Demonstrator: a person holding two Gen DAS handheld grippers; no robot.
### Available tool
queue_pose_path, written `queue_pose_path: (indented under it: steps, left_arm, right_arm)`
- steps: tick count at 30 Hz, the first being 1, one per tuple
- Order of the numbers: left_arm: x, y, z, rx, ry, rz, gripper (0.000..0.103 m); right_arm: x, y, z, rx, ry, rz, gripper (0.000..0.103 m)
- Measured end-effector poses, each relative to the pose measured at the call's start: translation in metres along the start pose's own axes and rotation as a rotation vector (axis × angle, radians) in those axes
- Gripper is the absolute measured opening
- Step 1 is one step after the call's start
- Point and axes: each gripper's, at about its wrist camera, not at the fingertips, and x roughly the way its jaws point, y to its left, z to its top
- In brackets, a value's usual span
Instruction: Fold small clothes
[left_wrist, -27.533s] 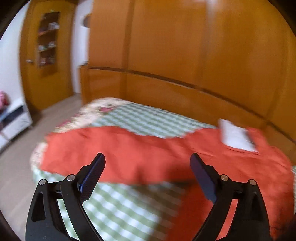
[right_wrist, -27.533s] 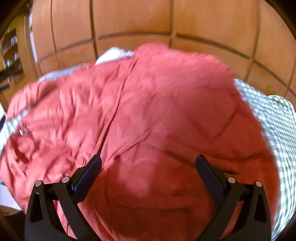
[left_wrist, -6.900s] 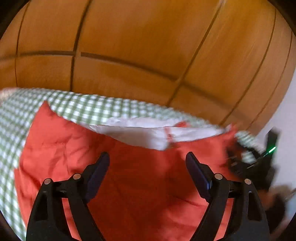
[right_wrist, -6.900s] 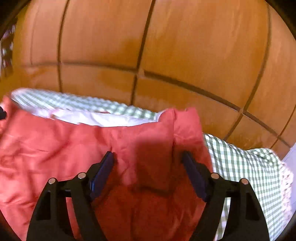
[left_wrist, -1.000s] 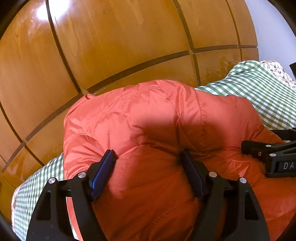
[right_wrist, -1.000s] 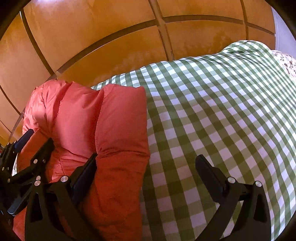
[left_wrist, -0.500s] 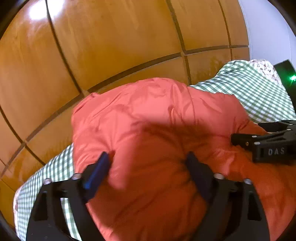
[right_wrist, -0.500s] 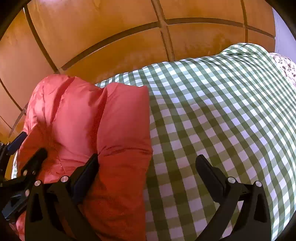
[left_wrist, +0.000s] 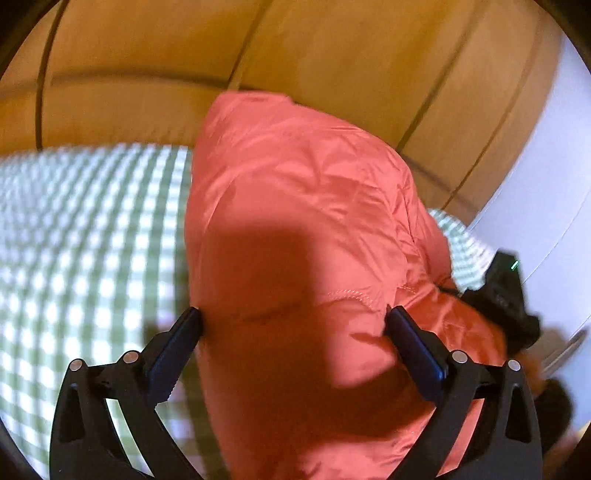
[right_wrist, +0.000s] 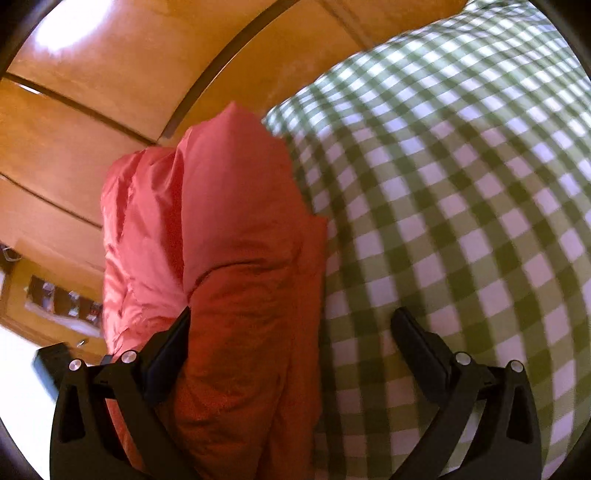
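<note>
A red-orange padded jacket (left_wrist: 295, 203) lies folded into a thick bundle on a green-and-white checked bedspread (left_wrist: 92, 240). My left gripper (left_wrist: 293, 321) hovers over the bundle's near part. Its jaws are opening wide, with the fabric between them and the pads not pressing on it. In the right wrist view the same jacket (right_wrist: 229, 221) fills the left half. My right gripper (right_wrist: 291, 321) stands open astride the jacket's right edge, one finger by the fabric and the other over the bedspread (right_wrist: 461, 184). The right gripper's black body (left_wrist: 506, 295) shows at the jacket's far right.
A wooden panelled headboard (left_wrist: 295, 48) rises right behind the jacket and shows again as the headboard (right_wrist: 110, 74) in the right wrist view. A white wall (left_wrist: 554, 166) stands at the right. A wooden shelf unit (right_wrist: 62, 299) is far off at lower left.
The left gripper's jaws have spread wider, and it has rolled and swung sideways, so the bedspread now shows on its left. The right gripper has tilted and sits closer to the jacket's edge.
</note>
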Motion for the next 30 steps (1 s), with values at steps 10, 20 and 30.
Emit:
queue_pose_path:
  steps: [10,20,30]
  left_arm:
    - [-0.012,0.032,0.011,-0.030,0.007,-0.072,0.070]
    - [-0.063,0.108,0.059,-0.001,-0.117,0.134,0.062]
    - [-0.052,0.154,0.068,0.087,-0.149,0.323,0.073]
  right_arm:
    - [0.029,0.055,-0.006,-0.129,-0.030,0.092,0.067]
    - [0.120,0.169,0.001,-0.338,-0.099,0.168,0.061]
    - [0.177,0.180,-0.007,-0.363,-0.220,-0.044,0.088]
